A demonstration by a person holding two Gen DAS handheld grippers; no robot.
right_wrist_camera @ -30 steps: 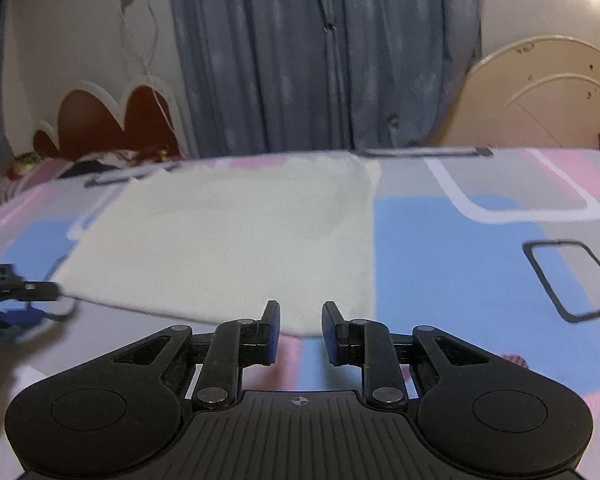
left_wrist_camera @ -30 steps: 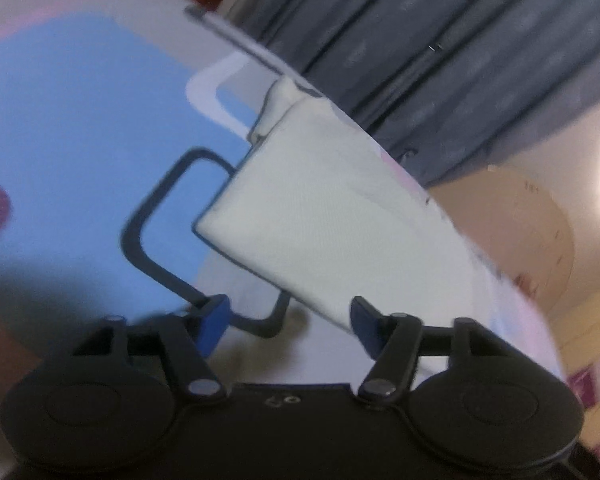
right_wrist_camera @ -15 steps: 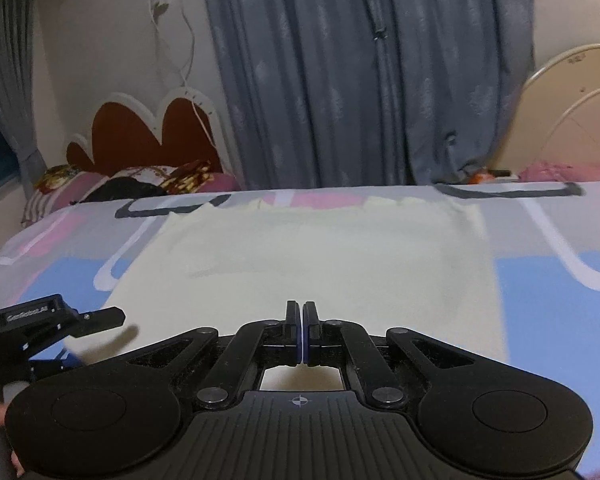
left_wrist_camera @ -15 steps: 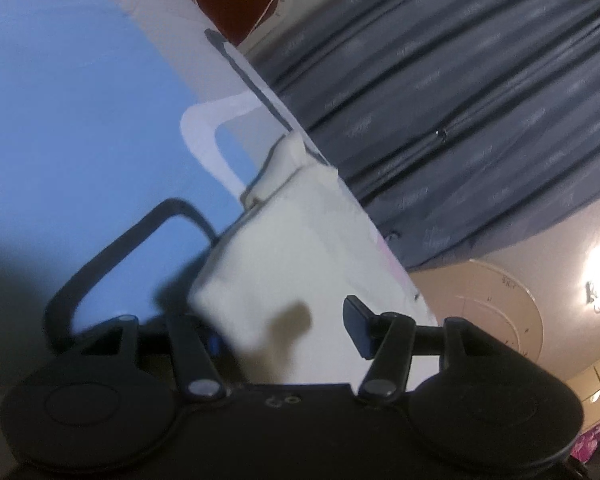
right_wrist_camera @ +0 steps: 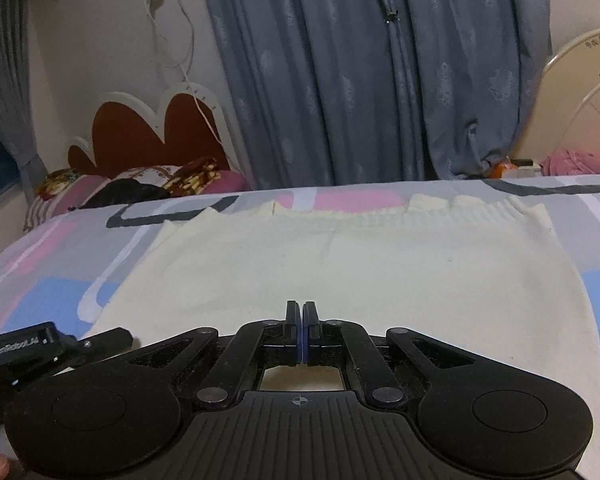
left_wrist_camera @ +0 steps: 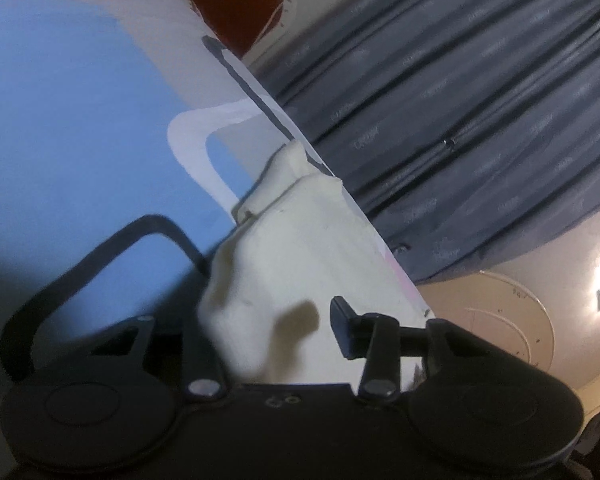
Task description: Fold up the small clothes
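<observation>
Your right gripper has just clenched its jaws on the cream garment's near hem. Your left gripper is closing on the bunched corner, so the fold-lift is nearly ready.

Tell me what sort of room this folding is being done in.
Most likely a bedroom. The cream knit garment lies on a patterned bedsheet, a scalloped red headboard with pillows stands behind, and long grey-blue curtains cover the back wall.

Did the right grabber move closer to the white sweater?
Yes. The right gripper moved forward over the cream sweater, toward the blue curtain; its jaws are shut.
</observation>
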